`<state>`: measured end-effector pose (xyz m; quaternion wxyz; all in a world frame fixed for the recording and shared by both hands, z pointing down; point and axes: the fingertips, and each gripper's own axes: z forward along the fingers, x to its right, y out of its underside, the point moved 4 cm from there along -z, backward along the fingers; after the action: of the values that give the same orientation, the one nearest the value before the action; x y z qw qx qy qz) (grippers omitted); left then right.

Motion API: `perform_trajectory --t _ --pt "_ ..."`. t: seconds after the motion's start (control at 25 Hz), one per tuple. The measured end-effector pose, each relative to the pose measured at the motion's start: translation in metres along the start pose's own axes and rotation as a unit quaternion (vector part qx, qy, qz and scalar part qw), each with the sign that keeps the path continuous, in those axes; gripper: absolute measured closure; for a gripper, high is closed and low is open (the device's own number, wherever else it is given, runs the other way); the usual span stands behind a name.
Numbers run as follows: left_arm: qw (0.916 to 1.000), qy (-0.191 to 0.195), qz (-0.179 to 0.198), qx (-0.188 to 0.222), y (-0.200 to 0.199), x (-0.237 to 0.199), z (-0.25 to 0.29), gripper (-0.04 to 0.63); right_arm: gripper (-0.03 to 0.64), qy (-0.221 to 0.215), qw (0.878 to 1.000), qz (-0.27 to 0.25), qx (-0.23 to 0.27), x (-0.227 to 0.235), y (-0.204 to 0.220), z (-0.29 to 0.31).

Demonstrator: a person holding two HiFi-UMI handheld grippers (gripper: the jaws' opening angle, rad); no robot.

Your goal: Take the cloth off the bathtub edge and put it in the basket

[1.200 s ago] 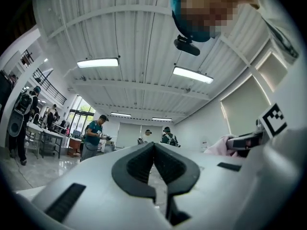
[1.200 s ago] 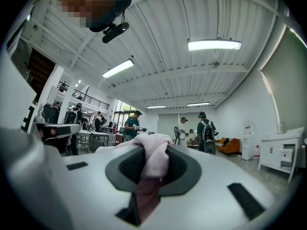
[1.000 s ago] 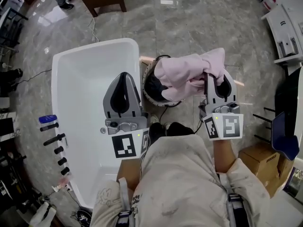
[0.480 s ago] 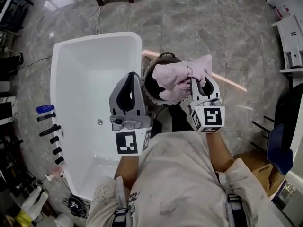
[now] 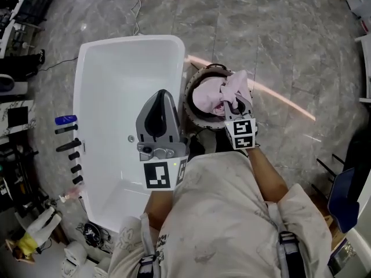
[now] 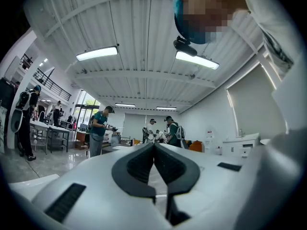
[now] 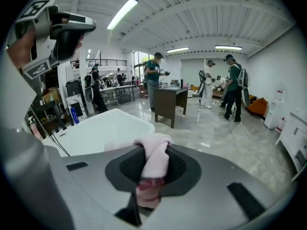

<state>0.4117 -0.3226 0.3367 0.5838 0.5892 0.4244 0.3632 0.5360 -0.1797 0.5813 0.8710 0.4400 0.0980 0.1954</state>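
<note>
1. The right gripper (image 5: 234,104) is pinching the pink cloth (image 5: 211,94); in the right gripper view a fold stands squeezed between the dark pads (image 7: 125,169), and a rounded lump of it bulges out past the tips.
2. The cloth is bunched over the mouth of the round dark basket (image 5: 189,110); most of it lies within the rim, with one end rising to the right gripper at the basket's right side; it seems to sag into the basket, though the head view is too steep to tell whether it touches the bottom.
3. The basket stands on the grey marble floor (image 5: 290,51), just right of the white bathtub (image 5: 110,80) and beside the far part of its right edge; the right gripper's marker cube (image 5: 243,133) sits at the basket's near right side.
4. The left gripper (image 5: 161,94) has its jaws pressed together with nothing between them; the left gripper view shows the two dark pads meeting along one line; it hangs over the right side of the bathtub, apart from the cloth and the basket.
5. On the bathtub's left edge lie a blue object (image 5: 65,120) and, nearer, a row of dark fittings (image 5: 72,155); a small drain (image 5: 131,138) shows in the tub's bottom.
6. In the right gripper view a dark wooden desk (image 7: 169,99) stands beyond the bathtub's far end; several people stand further off.
</note>
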Motion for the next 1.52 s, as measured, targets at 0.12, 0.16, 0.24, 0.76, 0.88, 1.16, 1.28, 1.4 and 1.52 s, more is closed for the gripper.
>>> perform_trajectory --t 0.12,0.16,0.24,0.76,0.88,1.16,1.28,1.4,1.52 --pt "1.0000 -0.002 0.002 -0.003 0.001 0.004 0.005 0.592 0.569 -0.019 0.999 0.001 -0.040 -0.004 0.029 0.027" --pt "1.0000 -0.002 0.004 -0.005 0.002 0.005 0.006 0.592 0.569 -0.026 0.998 -0.001 -0.056 -0.006 0.038 0.035" --pt "0.9999 -0.004 0.007 -0.007 0.004 0.007 0.008 0.592 0.569 -0.037 0.996 -0.006 -0.085 -0.009 0.056 0.050" --pt "0.9995 -0.029 0.008 -0.014 0.005 0.009 0.002 0.592 0.569 -0.082 0.971 0.003 -0.224 -0.021 0.135 0.092" --pt "0.9994 -0.031 0.006 -0.017 0.008 0.010 0.000 0.592 0.569 -0.089 0.959 -0.009 -0.270 -0.019 0.152 0.095" --pt "0.9994 -0.030 0.002 -0.019 0.010 0.014 -0.003 0.592 0.569 -0.086 0.947 -0.003 -0.309 -0.017 0.162 0.097" --pt "0.9994 -0.030 0.003 -0.019 0.010 0.013 -0.003 0.592 0.568 -0.083 0.947 -0.001 -0.309 -0.017 0.162 0.098" --pt "0.9994 -0.029 0.004 -0.020 0.011 0.011 -0.002 0.592 0.529 -0.081 0.945 0.004 -0.317 -0.017 0.168 0.100" --pt "0.9994 -0.027 0.004 -0.022 0.012 0.011 -0.001 0.592 0.411 -0.090 0.940 0.015 -0.328 -0.019 0.175 0.102"
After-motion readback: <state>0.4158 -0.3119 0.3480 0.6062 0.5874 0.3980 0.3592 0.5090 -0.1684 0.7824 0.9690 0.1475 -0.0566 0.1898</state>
